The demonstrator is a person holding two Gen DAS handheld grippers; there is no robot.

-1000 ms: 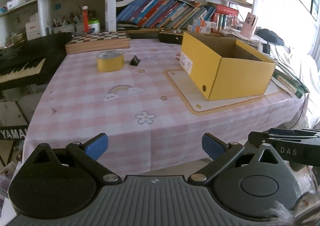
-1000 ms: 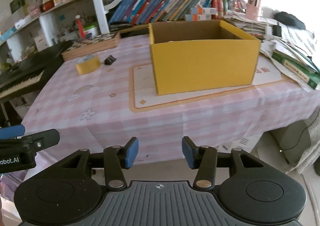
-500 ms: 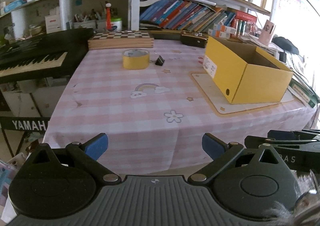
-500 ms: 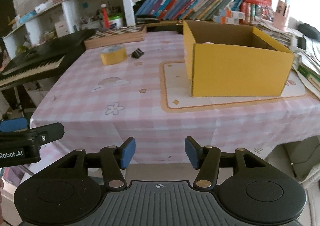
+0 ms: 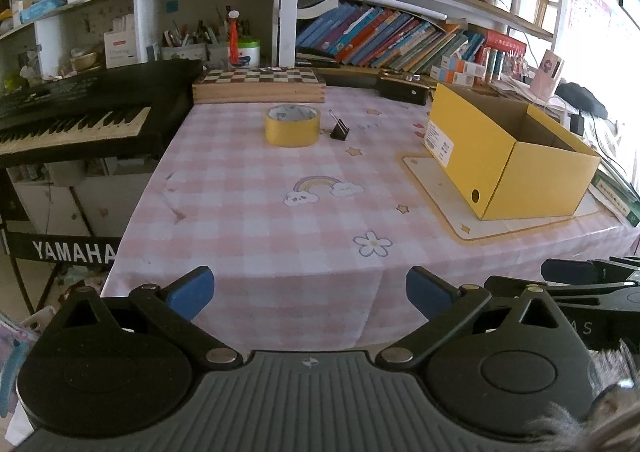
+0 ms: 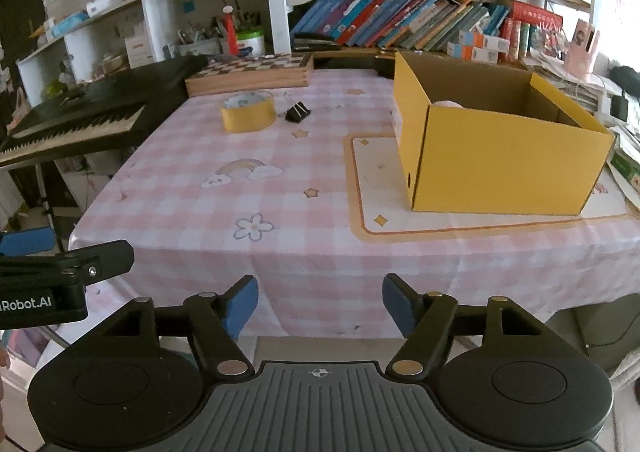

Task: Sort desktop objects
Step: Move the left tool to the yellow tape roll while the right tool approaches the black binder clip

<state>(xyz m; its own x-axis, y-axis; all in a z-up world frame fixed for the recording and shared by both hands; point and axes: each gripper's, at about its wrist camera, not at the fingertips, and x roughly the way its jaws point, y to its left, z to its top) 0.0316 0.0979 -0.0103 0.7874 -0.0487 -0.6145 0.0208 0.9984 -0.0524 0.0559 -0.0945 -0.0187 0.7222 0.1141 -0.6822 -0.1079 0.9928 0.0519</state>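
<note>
1. Two claws, your left claw (image 5: 307, 290) wide open and your right claw (image 6: 320, 304) opening, both empty, hang before the pink checked counter (image 5: 256, 220).
2. Your yellow tape roll (image 5: 292, 125) and black binder clip (image 5: 339, 131) sit far back, just beside each other, left of the yellow box (image 6: 500, 168); bookshelves (image 5: 400, 36) stand behind.

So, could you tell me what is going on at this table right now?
A person holds two grippers short of the table, sorting desk items. The left gripper is open and empty; the right gripper is opening, nothing between its jaws. A yellow tape roll and binder clip still wait outside the yellow box.
</note>
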